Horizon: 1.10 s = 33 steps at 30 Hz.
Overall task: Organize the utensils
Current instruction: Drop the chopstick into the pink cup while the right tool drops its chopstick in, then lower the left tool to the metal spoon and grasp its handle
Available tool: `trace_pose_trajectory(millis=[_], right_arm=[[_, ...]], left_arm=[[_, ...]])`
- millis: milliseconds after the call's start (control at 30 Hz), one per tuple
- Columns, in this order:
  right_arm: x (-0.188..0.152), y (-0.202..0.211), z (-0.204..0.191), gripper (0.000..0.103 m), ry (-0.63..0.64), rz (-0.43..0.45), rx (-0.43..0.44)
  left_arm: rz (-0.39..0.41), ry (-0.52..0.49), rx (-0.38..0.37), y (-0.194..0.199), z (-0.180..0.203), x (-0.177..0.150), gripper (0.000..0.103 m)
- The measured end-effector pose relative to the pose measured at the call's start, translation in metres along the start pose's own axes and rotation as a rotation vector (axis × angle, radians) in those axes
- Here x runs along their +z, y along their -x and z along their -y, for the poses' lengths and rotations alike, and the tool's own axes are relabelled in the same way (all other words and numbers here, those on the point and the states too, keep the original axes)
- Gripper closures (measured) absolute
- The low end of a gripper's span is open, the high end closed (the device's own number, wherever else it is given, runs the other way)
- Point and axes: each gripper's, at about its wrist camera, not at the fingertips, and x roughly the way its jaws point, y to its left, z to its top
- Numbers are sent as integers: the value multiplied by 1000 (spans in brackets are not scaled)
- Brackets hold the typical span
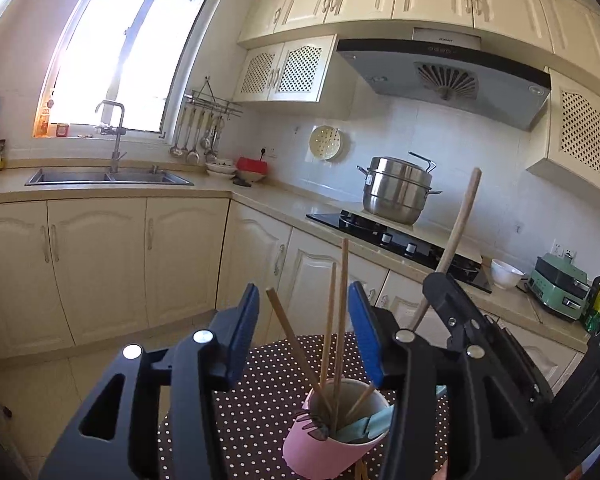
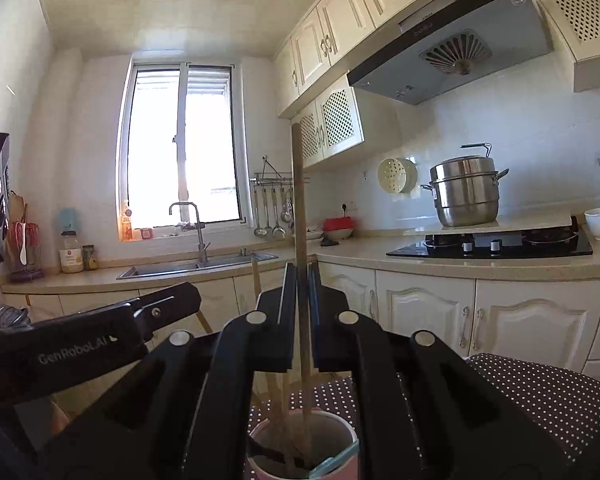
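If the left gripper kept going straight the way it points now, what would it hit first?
Probably the chopsticks standing in the pink cup: they rise right between the open left gripper's blue fingers. Beyond them the way looks free up to the cabinets, though depth is unclear.

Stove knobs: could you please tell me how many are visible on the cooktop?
2, side by side on the black cooktop's front edge: the left knob and the right knob. None appears hidden.

The chopsticks (image 1: 342,300) look like plain, matt wood. The pink cup (image 1: 332,440) is smooth, and the dotted tablecloth (image 1: 260,400) looks like soft cloth. The far pot (image 1: 396,192) is shiny metal.
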Motion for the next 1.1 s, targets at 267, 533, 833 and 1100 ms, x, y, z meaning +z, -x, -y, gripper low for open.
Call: trace_pose_trajectory(millis=[267, 533, 833, 1100], right_arm=[[7, 20, 6, 57, -11, -63, -37], [17, 51, -2, 47, 53, -91, -67], [19, 83, -1, 38, 84, -161, -125], [-6, 102, 2, 38, 116, -317, -166]], left_arm=[[-54, 13, -11, 12, -5, -5, 44], [-106, 19, -28, 39, -9, -12, 41], [-292, -7, -43, 51, -4, -41, 38], [-583, -6, -58, 37, 0, -98, 39]])
